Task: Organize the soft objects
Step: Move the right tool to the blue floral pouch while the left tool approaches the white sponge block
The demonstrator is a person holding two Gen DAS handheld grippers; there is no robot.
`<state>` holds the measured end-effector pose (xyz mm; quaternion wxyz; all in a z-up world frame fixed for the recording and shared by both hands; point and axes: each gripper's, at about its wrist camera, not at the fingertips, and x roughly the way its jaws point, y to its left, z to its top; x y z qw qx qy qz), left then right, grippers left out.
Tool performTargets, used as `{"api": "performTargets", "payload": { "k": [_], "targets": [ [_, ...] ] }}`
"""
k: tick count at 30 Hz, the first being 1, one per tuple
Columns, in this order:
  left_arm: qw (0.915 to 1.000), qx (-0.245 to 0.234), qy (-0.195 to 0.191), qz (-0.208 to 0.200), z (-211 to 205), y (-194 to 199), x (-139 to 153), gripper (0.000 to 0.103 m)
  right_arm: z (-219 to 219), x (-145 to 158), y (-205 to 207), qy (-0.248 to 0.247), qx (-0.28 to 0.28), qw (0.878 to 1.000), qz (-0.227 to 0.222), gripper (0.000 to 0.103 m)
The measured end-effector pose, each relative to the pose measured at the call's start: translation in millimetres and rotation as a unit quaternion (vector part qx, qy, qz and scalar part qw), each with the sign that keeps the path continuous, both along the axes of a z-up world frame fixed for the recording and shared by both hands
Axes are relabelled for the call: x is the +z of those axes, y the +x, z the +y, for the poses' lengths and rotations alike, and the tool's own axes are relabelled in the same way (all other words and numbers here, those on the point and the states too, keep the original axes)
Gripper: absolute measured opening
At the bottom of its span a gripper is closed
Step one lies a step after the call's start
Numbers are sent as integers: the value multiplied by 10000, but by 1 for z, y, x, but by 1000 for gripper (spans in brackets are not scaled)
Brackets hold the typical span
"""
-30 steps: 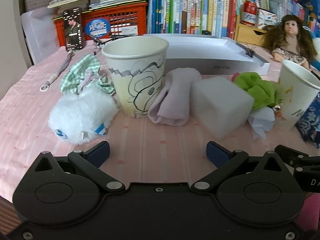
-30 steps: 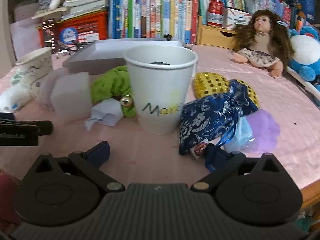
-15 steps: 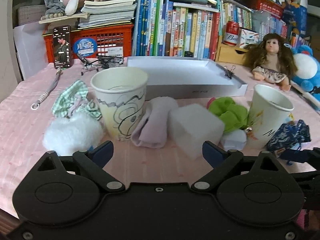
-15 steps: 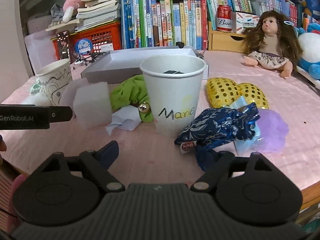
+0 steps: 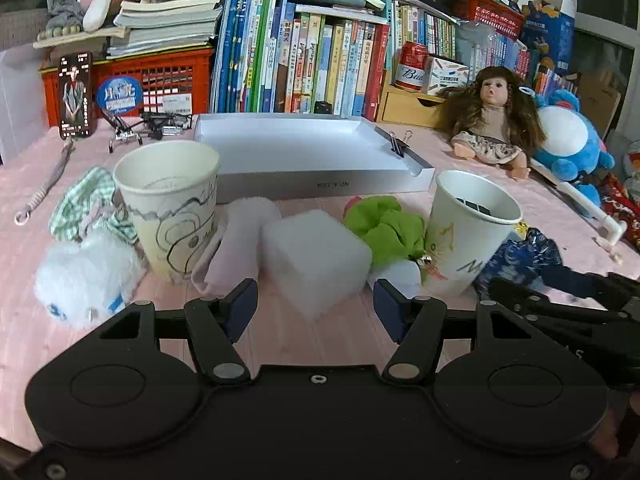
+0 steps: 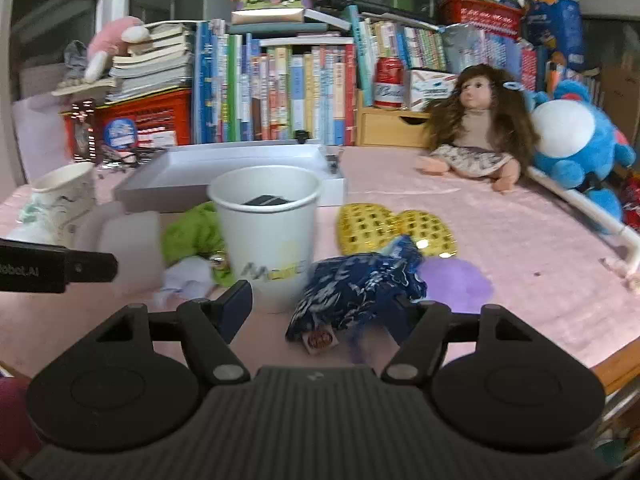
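My left gripper (image 5: 315,308) is open and empty, just in front of a white foam block (image 5: 316,258). Around the block lie a white fluffy toy (image 5: 86,276), a green checked cloth (image 5: 86,204), a pale pink cloth (image 5: 240,240), a green cloth (image 5: 386,228) and two paper cups (image 5: 170,200) (image 5: 468,232). My right gripper (image 6: 320,312) is open, with a dark blue patterned pouch (image 6: 360,288) lying between its fingers on the table. Beside the pouch are a gold sequin item (image 6: 396,228) and a purple soft piece (image 6: 456,280).
An empty white tray (image 5: 312,152) lies behind the cups. Books, a red crate (image 5: 168,76), a doll (image 5: 488,120) and a blue plush (image 5: 564,140) line the back. The table's right edge (image 6: 616,364) is near my right gripper.
Both grippers have pulled back and risen, so more of the table shows. The right gripper's fingers have closed in partly around the blue pouch, which has shifted a little.
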<state>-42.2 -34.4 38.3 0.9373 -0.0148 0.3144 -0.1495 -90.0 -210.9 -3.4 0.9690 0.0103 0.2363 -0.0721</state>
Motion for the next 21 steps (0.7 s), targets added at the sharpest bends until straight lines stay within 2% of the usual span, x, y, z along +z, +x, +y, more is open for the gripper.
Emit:
{"api": "performTargets", "payload": {
  "k": [1, 3, 5, 8, 11, 21],
  "targets": [
    [10000, 30, 4, -16, -2, 2, 0, 61, -1, 0, 1, -62, -45, 10000, -11, 79],
    [9999, 100, -39, -81, -5, 5, 2, 72, -1, 0, 2, -198, -111, 9997, -45, 78],
    [9997, 195, -1, -170, -8, 8, 3, 77, 0, -1, 2, -413, -197, 9989, -95, 78],
    [9990, 282, 176, -301, -16, 13, 2, 78, 3, -3, 2, -793, -305, 9963, -148, 81],
    [9991, 319, 173, -242, -21, 19, -1, 78, 6, -6, 5, -1076, -369, 9934, -152, 82],
    [9981, 591, -169, -5, -24, 35, -11, 81, -3, -7, 21, -1294, -388, 9905, -276, 83]
  ]
}}
